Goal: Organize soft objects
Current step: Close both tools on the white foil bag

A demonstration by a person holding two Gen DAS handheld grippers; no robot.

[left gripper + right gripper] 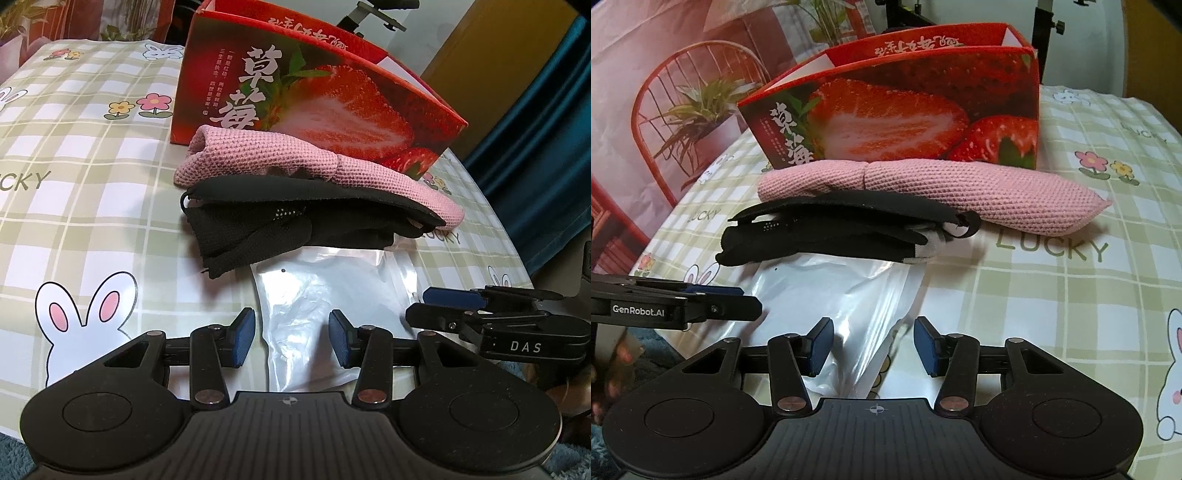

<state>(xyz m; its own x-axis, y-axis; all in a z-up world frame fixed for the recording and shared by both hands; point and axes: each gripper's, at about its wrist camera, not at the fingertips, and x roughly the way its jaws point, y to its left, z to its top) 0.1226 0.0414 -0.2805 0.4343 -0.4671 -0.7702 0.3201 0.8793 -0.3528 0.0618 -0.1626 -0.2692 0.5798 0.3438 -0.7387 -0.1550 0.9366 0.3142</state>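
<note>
A pink knitted cloth (280, 158) (960, 184) lies folded against the front of a red strawberry box (369, 107) (905, 107). In front of it sits a pile of black fabric (295, 225) (827, 232), partly on a clear plastic bag (332, 291) (827, 295). My left gripper (291, 338) stands open over the bag's near end, its pads apart and pressing nothing. My right gripper (873, 345) is open too, straddling the bag's right edge. Each gripper shows side-on in the other's view: right gripper (424, 306), left gripper (753, 302).
The table wears a green-checked cloth (92, 206) (1071, 295) with rabbits and flowers. The strawberry box is open at the top. A backdrop printed with a red chair and a plant (683, 110) hangs behind. A teal curtain (546, 155) is at the right.
</note>
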